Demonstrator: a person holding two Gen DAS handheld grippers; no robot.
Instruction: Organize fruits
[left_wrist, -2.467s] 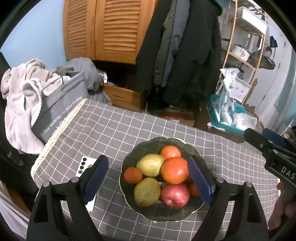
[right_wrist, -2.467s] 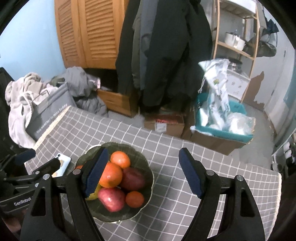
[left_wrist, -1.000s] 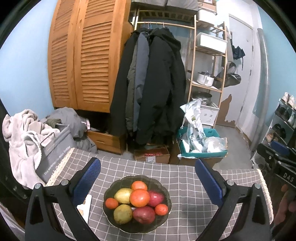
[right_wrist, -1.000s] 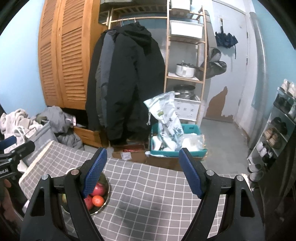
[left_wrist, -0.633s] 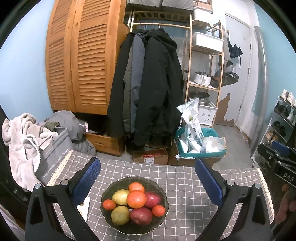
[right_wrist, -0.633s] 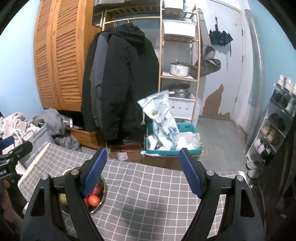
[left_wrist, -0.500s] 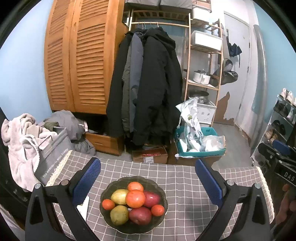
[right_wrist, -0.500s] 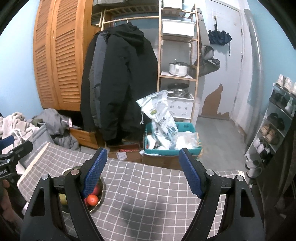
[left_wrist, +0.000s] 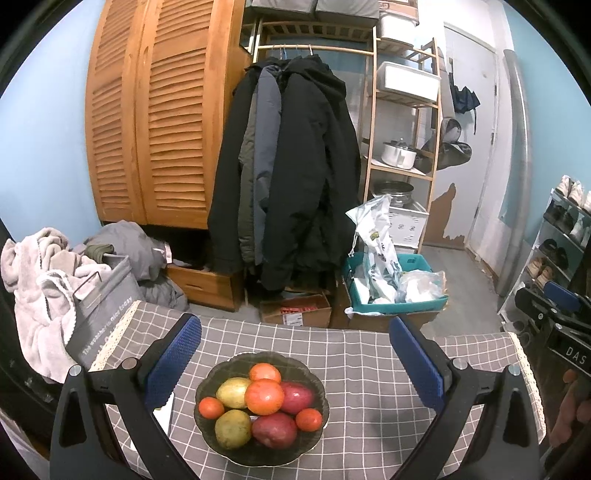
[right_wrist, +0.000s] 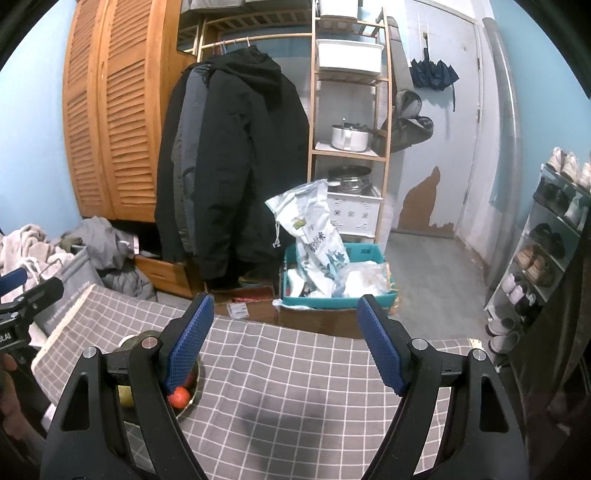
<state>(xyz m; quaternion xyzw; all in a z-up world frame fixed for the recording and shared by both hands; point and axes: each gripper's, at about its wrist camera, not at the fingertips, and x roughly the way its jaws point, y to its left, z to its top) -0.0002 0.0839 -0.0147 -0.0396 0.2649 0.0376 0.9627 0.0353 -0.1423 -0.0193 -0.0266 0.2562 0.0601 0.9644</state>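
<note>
A dark glass bowl (left_wrist: 218, 373) stands on the grey checked tablecloth (left_wrist: 362, 365) and holds several fruits: oranges (left_wrist: 264, 397), red apples (left_wrist: 274, 430) and yellow-green pears (left_wrist: 232, 428). My left gripper (left_wrist: 295, 363) is open and empty, raised above and behind the bowl. My right gripper (right_wrist: 284, 341) is open and empty, to the right of the bowl; in its view the bowl (right_wrist: 195, 391) is mostly hidden behind the left finger. The right gripper also shows in the left wrist view (left_wrist: 554, 306).
A white phone (left_wrist: 164, 415) lies left of the bowl. A grey laundry bag (left_wrist: 103, 314) with clothes stands beyond the table's left edge. Behind the table are hanging coats (left_wrist: 288, 166), a cardboard box (left_wrist: 295, 314) and a teal crate (left_wrist: 395, 291).
Both grippers rose and drew back from the bowl, which now looks smaller and lower in view. Both stayed open and empty. The fruits have not moved.
</note>
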